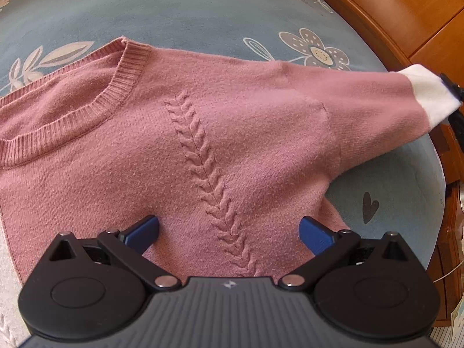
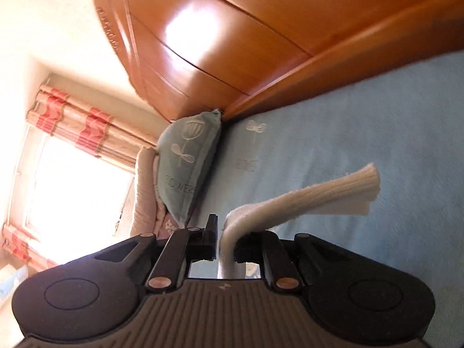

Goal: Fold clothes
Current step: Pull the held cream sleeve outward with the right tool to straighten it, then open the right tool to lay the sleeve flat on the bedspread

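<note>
A pink knitted sweater [image 1: 179, 133] with a cable braid down its front lies spread on the blue bedspread [image 1: 188, 11]. My left gripper [image 1: 229, 229] hovers over its lower front, jaws wide apart, blue fingers [image 1: 145, 229] either side of the braid and holding nothing. The sweater's right sleeve is lifted and stretched toward the right edge, where its white cuff [image 1: 432, 95] is pinched by my right gripper [image 1: 453, 92]. In the right wrist view my right gripper [image 2: 224, 240] is shut on the white ribbed cuff [image 2: 319, 194], whose free end sticks out past the fingers.
A wooden headboard and cabinet [image 1: 406, 14] run along the bed's right side. A blue pillow [image 2: 188, 159] with a flower print leans at the bed's corner beside pink bedding. A bright window with striped curtains [image 2: 72, 121] is behind. The bedspread beyond the collar is bare.
</note>
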`<state>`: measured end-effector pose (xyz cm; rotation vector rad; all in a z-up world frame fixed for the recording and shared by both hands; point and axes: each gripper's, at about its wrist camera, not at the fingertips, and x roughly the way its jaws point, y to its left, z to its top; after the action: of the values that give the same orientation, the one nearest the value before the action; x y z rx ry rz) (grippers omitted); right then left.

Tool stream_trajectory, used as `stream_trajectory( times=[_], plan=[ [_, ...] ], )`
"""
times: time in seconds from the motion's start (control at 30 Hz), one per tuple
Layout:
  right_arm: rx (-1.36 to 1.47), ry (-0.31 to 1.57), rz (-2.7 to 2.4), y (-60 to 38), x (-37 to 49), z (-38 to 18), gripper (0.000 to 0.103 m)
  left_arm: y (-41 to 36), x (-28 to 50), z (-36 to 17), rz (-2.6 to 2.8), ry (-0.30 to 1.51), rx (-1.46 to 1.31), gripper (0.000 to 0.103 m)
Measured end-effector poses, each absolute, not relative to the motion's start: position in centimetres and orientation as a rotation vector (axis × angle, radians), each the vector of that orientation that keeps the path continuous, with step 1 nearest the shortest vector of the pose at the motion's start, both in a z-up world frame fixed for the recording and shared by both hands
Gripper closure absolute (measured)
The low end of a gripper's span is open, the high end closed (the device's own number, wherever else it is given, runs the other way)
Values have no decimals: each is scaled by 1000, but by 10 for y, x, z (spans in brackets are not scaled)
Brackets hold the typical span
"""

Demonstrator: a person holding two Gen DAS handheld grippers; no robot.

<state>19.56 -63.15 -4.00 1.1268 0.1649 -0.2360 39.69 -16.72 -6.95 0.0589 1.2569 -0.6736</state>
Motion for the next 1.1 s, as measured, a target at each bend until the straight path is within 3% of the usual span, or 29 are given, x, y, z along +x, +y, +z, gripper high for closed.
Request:
stream_trajectory(
  times=[0.1, 0.33, 0.4, 0.47, 0.6, 0.77, 0.9, 1.1],
  plan=[
    [1030, 248, -331, -638, 198, -39, 83, -167, 398, -70, -666, 1260, 45, 1],
    [994, 501, -693, -653, 165, -81, 77, -164, 401, -69, -677, 1265, 17, 1],
    [942, 492, -669, -643, 166, -69, 59, -163, 401, -68, -676, 1265, 9, 1],
    [878, 490, -619, -631, 174, -55, 47, -163, 403, -66, -667, 1271, -5, 1],
    [636, 585, -417, -585, 223, -30, 32, -160, 408, -58, -657, 1277, -68, 1],
    [323, 742, -161, -494, 290, -21, 24, -159, 413, -34, -670, 1204, -99, 1],
    [276, 829, -38, -433, 315, -43, 23, -159, 419, -18, -685, 1145, -133, 1],
    [151, 835, -110, -432, 343, -73, 14, -161, 434, -16, -700, 1138, -172, 1]
  ],
)
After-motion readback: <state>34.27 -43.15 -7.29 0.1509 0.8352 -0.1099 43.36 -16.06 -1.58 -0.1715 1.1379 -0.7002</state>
